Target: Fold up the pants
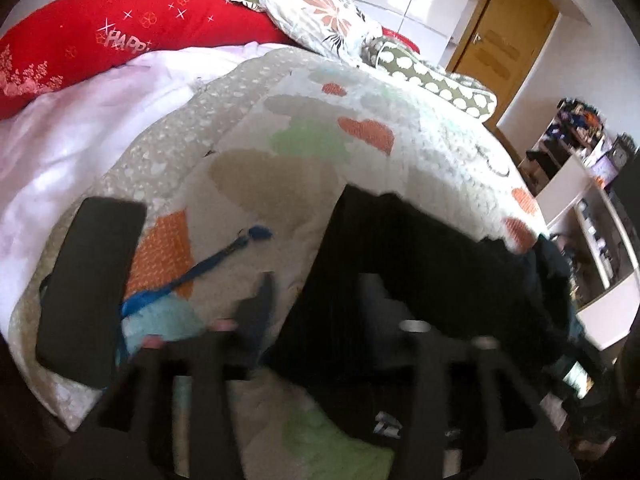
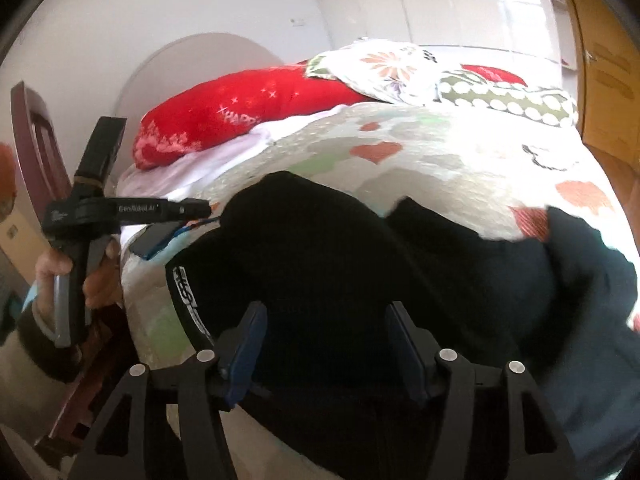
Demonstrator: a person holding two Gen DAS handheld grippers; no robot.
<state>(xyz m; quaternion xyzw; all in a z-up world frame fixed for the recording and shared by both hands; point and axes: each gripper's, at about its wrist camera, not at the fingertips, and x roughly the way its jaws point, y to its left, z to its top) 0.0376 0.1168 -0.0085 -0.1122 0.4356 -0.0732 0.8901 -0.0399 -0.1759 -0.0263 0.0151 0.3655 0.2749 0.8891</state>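
Black pants (image 2: 328, 248) lie bunched on the patterned quilt (image 2: 460, 152), with a white logo stripe (image 2: 188, 300) along their left edge. My right gripper (image 2: 326, 334) hovers low over them, open, its blue pads (image 2: 248, 336) wide apart with black cloth showing between them but not pinched. In the left wrist view the pants (image 1: 420, 248) fill the right half. My left gripper (image 1: 316, 300) is blurred and open, one finger over the quilt and the other over the pants' left edge. The right wrist view shows that left gripper (image 2: 202, 210) held by a hand (image 2: 52, 268) at the bed's left side.
A flat black rectangular object (image 1: 88, 288) with a blue strap (image 1: 216, 258) lies left on the quilt. A red pillow (image 1: 120, 32), a floral pillow (image 1: 320, 12) and a dotted cushion (image 1: 432, 76) line the head. A dark teal garment (image 2: 592, 280) lies right; a wooden chair (image 2: 36, 140) stands left.
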